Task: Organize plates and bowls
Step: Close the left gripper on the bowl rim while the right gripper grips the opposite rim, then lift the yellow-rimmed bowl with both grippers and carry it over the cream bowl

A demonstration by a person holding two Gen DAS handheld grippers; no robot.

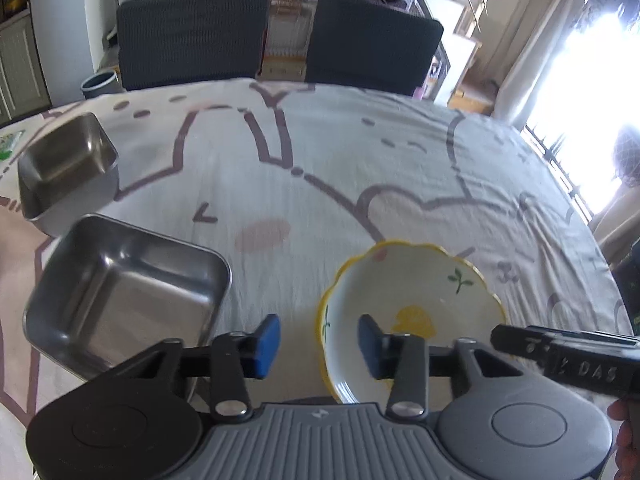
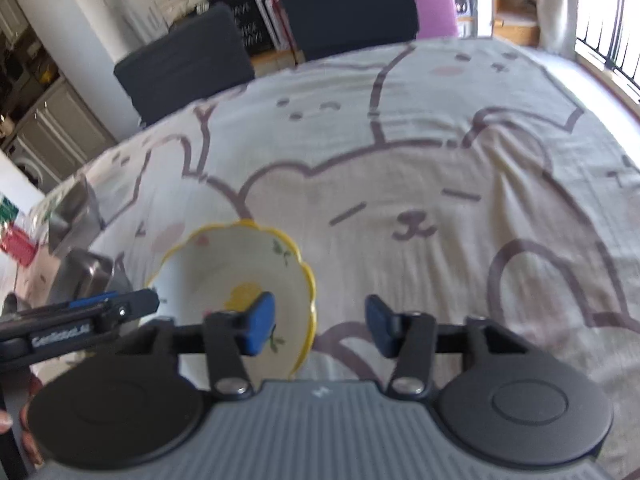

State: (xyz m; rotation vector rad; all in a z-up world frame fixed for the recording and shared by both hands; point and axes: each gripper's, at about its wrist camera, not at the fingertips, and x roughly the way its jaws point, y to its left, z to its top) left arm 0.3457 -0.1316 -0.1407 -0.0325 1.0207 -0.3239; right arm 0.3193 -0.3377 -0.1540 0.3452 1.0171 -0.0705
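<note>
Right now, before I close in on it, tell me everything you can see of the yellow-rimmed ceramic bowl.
The yellow-rimmed ceramic bowl is white and glossy, with a scalloped yellow edge, small green sprigs painted on its inner wall and a yellow motif at the bottom. It stands upright and empty on the cartoon-print tablecloth, to the right of the nearer square stainless-steel tray and apart from it. One blue pad of the left claw hangs over its left rim, one of the right claw over its right rim; neither pad visibly presses on it.
</note>
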